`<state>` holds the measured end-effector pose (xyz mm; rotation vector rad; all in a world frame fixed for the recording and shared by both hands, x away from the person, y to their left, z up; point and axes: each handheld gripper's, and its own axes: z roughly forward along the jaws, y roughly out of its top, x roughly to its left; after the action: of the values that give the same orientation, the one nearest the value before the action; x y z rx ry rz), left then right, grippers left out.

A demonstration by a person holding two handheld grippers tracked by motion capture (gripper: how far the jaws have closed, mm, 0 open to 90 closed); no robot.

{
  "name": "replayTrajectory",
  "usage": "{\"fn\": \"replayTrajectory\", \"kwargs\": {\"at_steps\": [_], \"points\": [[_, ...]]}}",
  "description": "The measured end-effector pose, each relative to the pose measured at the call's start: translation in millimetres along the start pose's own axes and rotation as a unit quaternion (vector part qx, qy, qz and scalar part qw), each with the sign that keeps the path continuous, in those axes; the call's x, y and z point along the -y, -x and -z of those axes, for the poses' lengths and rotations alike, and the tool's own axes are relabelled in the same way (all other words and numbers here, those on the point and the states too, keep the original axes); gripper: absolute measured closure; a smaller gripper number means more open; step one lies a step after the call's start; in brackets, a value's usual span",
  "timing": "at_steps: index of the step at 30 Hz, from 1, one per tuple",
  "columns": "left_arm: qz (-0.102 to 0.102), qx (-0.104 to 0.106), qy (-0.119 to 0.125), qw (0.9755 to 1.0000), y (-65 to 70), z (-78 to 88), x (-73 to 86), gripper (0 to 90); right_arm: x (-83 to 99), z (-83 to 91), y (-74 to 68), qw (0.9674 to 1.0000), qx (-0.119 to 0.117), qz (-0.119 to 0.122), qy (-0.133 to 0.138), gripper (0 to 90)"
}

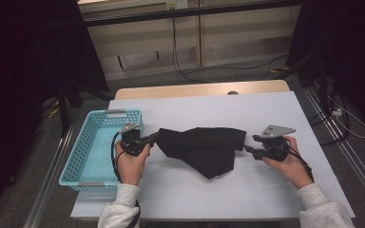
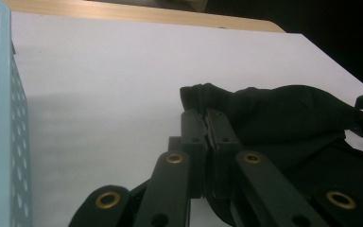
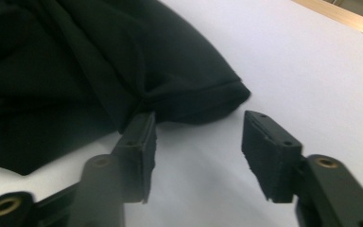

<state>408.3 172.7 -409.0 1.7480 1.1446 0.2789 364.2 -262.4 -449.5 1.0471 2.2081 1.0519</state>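
L hand-held gripper (image 2: 207,124) clamps black cloth (image 2: 283,113); R hand-held gripper (image 3: 198,146) open, empty.

black cloth (image 1: 204,147), light blue basket (image 1: 88,156), white table (image 1: 247,190)

The high view looks forward and down from above the person's side, taking in the whole white table (image 1: 247,190). Each gripper view sits low and close, looking along its own jaws. All three share the black cloth (image 1: 202,145) (image 2: 283,113) (image 3: 75,61).
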Motion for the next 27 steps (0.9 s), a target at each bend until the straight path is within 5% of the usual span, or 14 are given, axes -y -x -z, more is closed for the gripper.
{"fn": "replayTrajectory", "kwargs": {"at_steps": [3, 8, 19, 23, 27], "points": [[0.001, 0.003, -0.003, 1.0000, 0.9, -1.7, 1.6, 87.3, -4.8, -7.0, -7.9, 0.9995, -0.006, 0.029, 0.008, 35.0], [-0.001, 0.004, -0.007, 1.0000, 1.7, -2.4, 3.0, 87.2, -14.4, -12.4, -16.4, 0.9979, -0.010, 0.062, 0.013, 35.9], [-0.005, 0.007, -0.015, 0.9999, 3.3, -2.9, 4.9, 87.1, -20.7, -16.0, -21.2, 0.9980, -0.019, 0.058, 0.015, 35.2], [-0.008, 0.008, -0.017, 0.9998, 3.7, -2.8, 5.5, 87.1, -20.0, -16.4, -22.1, 0.9980, -0.021, 0.059, 0.006, 42.9], [-0.008, 0.006, -0.019, 0.9998, 3.9, -3.2, 6.3, 87.1, -18.7, -14.4, -19.0, 0.9989, -0.028, 0.036, 0.007, 61.4]]}}
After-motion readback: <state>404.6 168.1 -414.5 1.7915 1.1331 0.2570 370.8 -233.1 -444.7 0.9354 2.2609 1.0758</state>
